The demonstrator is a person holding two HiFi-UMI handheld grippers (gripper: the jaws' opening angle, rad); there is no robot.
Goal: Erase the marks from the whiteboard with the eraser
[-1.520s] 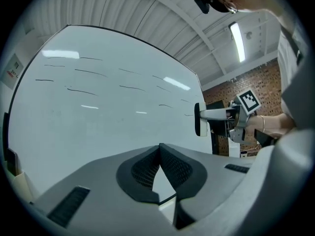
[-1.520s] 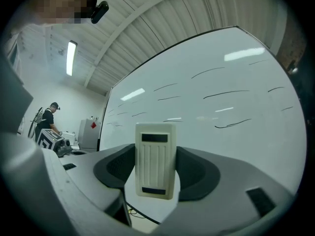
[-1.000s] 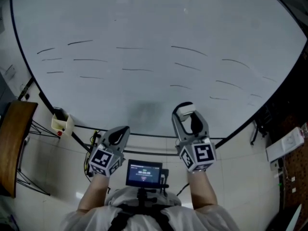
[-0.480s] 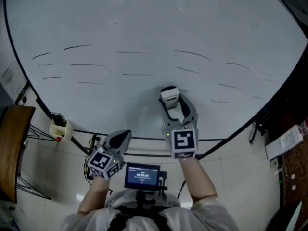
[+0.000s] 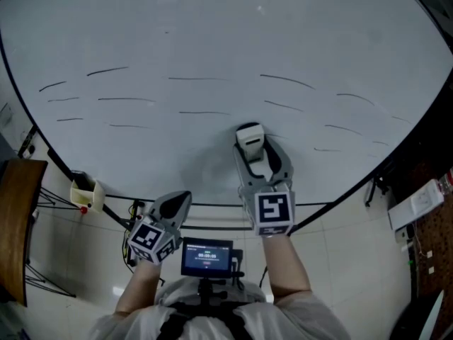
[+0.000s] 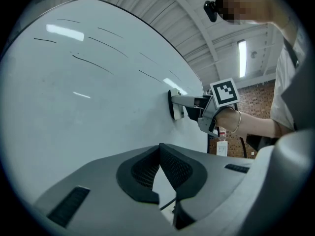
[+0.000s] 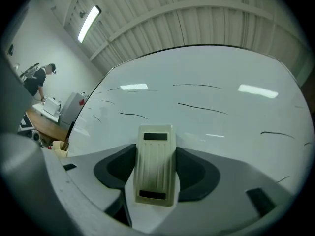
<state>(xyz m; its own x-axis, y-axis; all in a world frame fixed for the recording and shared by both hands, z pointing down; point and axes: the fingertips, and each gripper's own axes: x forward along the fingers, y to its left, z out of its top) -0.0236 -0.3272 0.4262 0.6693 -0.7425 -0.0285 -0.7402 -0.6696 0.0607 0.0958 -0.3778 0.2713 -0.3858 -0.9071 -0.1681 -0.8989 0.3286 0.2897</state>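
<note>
The whiteboard (image 5: 212, 34) fills the head view and carries several short black marks (image 5: 287, 81) in rows. My right gripper (image 5: 253, 147) is shut on the cream eraser (image 5: 250, 136), whose face lies against the board's lower middle. In the right gripper view the eraser (image 7: 156, 164) sits upright between the jaws, with marks (image 7: 202, 108) above it. The left gripper view shows the eraser (image 6: 175, 104) pressed flat to the board from the side. My left gripper (image 5: 174, 202) hangs below the board's bottom edge, shut with nothing in it, its jaws (image 6: 160, 168) closed together.
A small cream tray (image 5: 85, 193) hangs off the board's lower left frame. A wooden tabletop (image 5: 18, 218) stands at the left edge. A small screen (image 5: 207, 256) sits at my chest. A person stands far off at the left in the right gripper view.
My right gripper rose from below the board's bottom edge and set the eraser against the board. Over the last half second it barely moved. The left gripper stayed put.
</note>
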